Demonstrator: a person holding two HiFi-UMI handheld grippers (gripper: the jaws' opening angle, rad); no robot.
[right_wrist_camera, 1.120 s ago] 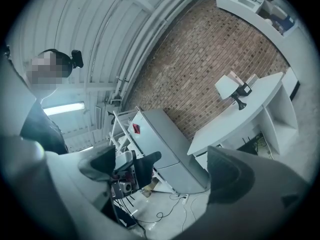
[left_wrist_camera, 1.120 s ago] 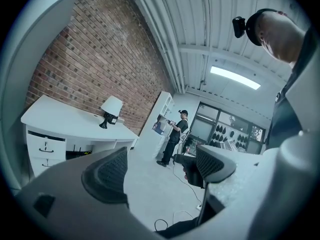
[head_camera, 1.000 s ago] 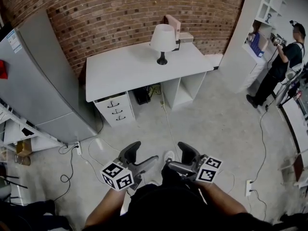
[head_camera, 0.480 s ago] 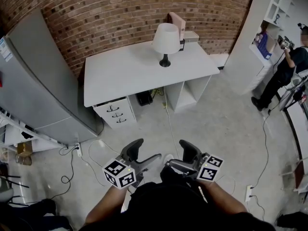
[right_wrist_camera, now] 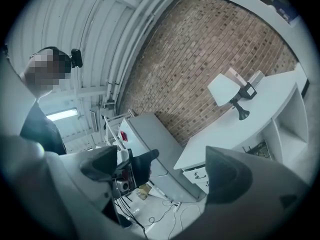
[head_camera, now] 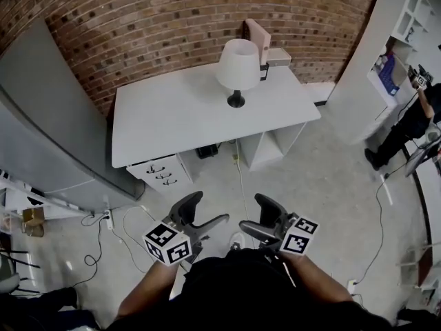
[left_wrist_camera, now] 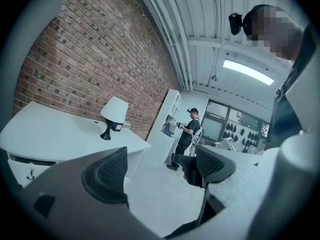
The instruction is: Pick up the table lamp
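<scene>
Nearest, low in the head view, the left gripper and the right gripper sit side by side above the concrete floor. Each has its fingers spread apart, closing on nothing but air. Further off stands a white desk with a drawer unit under its left end. The table lamp stands upright on the desk's far right part, well apart from both grippers. It has a white tapered shade, a slim black stem and a round black foot. Behind it rises the brick wall.
</scene>
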